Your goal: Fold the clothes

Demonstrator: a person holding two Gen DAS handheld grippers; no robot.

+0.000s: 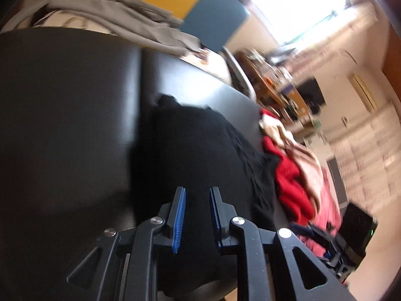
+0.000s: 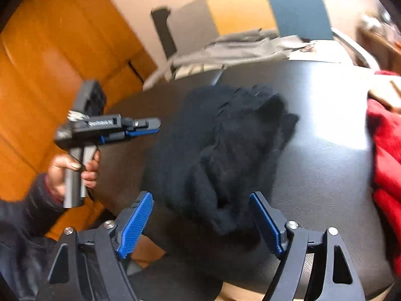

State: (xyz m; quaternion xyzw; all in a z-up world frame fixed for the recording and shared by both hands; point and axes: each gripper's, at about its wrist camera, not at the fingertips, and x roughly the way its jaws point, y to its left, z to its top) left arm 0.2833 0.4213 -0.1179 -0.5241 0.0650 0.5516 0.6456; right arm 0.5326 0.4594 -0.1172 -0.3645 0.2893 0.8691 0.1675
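A dark counter fills most of both views, its surface smooth and faintly shiny, with a seam running across it in the left wrist view. On it lies the black garment, bunched into a loose, roughly folded heap near the middle of the counter. At the counter's far edge sits a grey garment, crumpled and draped over something pale. Along one side lies a red garment mixed with a beige cloth, close to the black one but apart from it in the right wrist view.

The right gripper hangs over the near edge of the black garment with its blue pads spread wide; nothing is pinched between them. The left gripper stands over the same garment with only a narrow gap between its pads, and no cloth is caught in that gap. A hand in a dark sleeve holds the left gripper's handle off the counter's edge.
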